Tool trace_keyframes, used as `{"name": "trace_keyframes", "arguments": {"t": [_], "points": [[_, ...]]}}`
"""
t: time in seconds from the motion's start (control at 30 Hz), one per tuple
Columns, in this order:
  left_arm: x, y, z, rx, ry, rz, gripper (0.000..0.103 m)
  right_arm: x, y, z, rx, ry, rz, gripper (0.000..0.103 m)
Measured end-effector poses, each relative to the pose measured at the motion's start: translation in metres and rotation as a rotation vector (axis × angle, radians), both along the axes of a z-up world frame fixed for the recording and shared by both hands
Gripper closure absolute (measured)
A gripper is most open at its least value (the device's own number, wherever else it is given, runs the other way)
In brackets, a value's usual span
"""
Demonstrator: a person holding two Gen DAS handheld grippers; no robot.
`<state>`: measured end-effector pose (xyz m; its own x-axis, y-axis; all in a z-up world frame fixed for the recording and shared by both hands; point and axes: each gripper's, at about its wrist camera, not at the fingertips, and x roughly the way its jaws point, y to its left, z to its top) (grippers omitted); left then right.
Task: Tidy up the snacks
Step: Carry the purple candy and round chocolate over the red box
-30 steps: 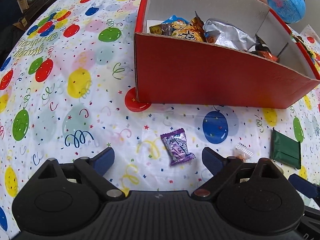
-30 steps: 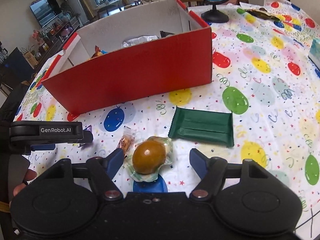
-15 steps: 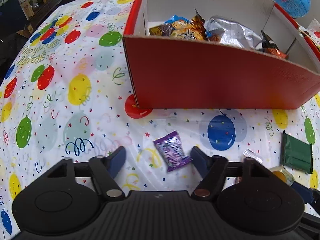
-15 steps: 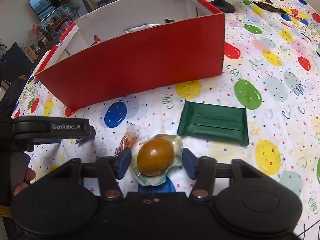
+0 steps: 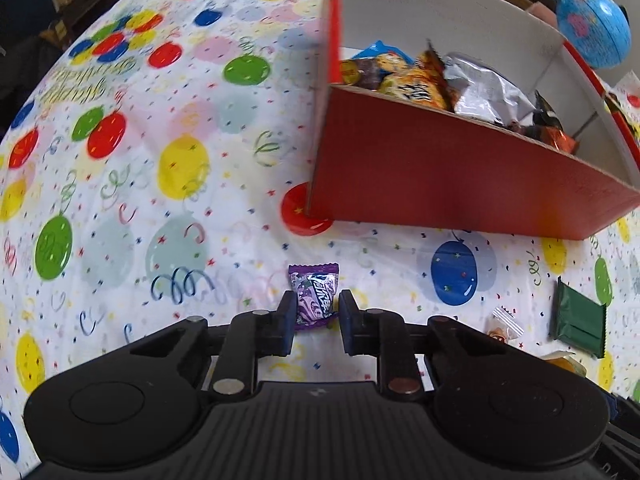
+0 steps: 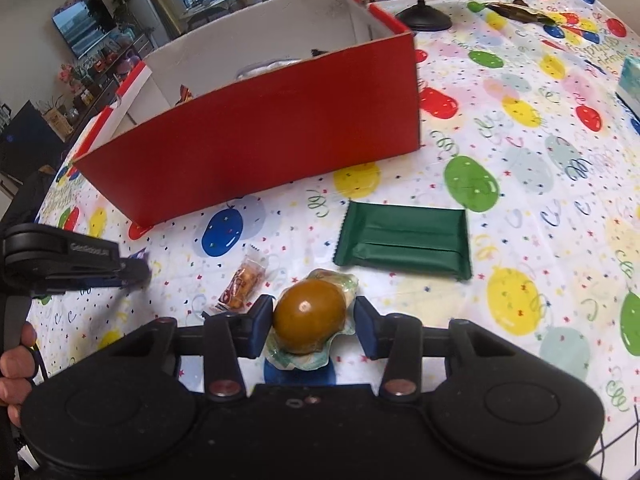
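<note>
Purple candy [image 5: 313, 295] between left tool [image 5: 314, 312] fingers, just short of red box [image 5: 460, 184]

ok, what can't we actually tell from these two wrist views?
- Right wrist: red box contents, hidden by its front wall.
- Left wrist: brown egg pack, mostly behind the left gripper body.
- Right wrist: purple candy, hidden behind the left gripper.
- Left wrist: candy's lower end, between the fingers.

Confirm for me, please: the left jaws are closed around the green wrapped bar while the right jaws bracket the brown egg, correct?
Not quite. The left gripper has its jaws around the purple candy packet, as the left wrist view shows; the green wrapped bar lies untouched on the tablecloth. The right gripper does bracket the brown egg.
</note>
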<state>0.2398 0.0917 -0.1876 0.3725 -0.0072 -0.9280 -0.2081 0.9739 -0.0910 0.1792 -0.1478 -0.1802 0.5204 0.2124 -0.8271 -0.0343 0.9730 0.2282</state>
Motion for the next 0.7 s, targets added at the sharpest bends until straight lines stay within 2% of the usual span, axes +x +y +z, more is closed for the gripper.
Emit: {"name": "trace_keyframes", "arguments": {"t": [0.33, 0.7], "points": [[-0.018, 0.002, 0.031, -0.049, -0.044, 0.009, 0.082, -0.014, -0.010, 0.024, -0.001, -0.077, -0.004, 0.061], [-0.036, -0.005, 0.076, -0.081, -0.140, -0.009, 0.082, -0.022, -0.017, 0.063, 0.030, -0.182, 0.002, 0.061]]}}
